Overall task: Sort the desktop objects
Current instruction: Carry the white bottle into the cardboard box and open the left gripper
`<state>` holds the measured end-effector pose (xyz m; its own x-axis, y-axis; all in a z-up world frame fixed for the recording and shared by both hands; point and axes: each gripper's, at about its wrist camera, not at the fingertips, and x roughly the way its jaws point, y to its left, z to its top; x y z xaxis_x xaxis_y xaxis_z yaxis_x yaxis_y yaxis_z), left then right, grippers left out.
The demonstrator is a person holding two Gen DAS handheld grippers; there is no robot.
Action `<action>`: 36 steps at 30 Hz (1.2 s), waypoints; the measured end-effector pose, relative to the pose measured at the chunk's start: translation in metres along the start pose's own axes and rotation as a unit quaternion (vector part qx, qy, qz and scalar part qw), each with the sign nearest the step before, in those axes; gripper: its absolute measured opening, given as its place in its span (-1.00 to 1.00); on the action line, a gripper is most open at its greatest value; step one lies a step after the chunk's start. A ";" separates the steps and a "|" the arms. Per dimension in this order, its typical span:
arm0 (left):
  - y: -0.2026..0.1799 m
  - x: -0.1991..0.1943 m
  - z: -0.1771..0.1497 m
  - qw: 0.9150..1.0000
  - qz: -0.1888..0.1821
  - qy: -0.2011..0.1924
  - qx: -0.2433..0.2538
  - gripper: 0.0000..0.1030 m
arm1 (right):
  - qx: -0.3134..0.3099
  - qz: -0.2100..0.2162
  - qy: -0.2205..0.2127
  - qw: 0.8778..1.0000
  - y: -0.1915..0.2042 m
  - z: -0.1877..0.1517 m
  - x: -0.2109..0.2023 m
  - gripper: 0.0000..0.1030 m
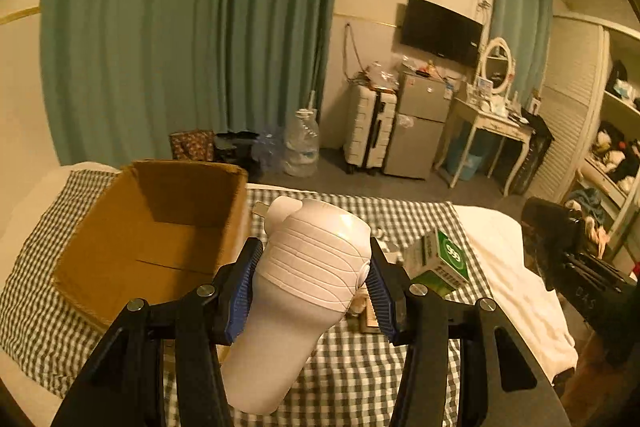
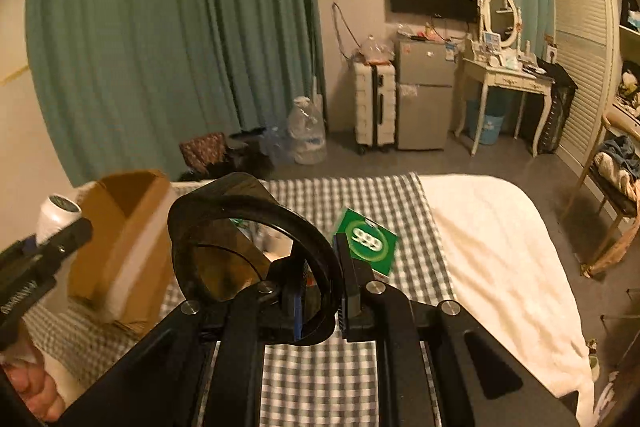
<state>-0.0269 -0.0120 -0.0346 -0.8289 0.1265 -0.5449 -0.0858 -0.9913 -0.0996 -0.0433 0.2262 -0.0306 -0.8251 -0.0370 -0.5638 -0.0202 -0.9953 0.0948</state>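
Two things are in hand and none is in the box (image 1: pixel 152 247) yet, as far as its visible floor shows. The left gripper (image 1: pixel 310 281) is clamped on a white bottle (image 1: pixel 304 267), its blue pads pressed to the ribbed sides, held above the checked cloth (image 1: pixel 352 379) just right of the box. The right gripper (image 2: pixel 320 303) is closed nearly to touching on the rim of a dark, see-through lid (image 2: pixel 248 247), raised over the same cloth. A green carton (image 2: pixel 370 241) marked 999 lies on the cloth beyond the lid, not yet picked up, with a few small items beside it. I judge the sorting to be at an early or middle stage: both held things have to be set down, likely in the box, and the carton and small items remain. Hard to tell: the box's near inside corner is hidden by its wall, the small items behind the bottle and through the lid are too covered to name, and the right wrist view is blurred at the box.
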 end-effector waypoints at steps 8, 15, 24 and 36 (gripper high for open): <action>0.032 -0.019 0.026 0.999 0.028 -0.030 0.028 0.00 | -0.010 0.052 -0.005 0.999 0.039 0.024 -0.008 -0.77; 0.095 -0.007 0.010 0.993 0.085 -0.044 0.075 0.00 | -0.033 0.090 0.002 0.995 0.096 0.036 0.012 -0.77; 0.209 0.020 0.003 0.989 0.118 -0.029 -0.079 0.00 | -0.093 0.113 0.023 0.989 0.174 0.016 0.055 -0.77; 0.224 0.074 -0.007 0.994 0.078 0.031 -0.075 0.00 | -0.162 0.137 0.053 0.976 0.259 0.000 0.118 -0.77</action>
<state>-0.1037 -0.2243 -0.1027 -0.7897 -0.0221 -0.6131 0.1283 -0.9832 -0.1298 -0.1454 -0.0359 -0.0728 -0.7112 -0.2976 -0.6369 0.3866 -0.9223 -0.0007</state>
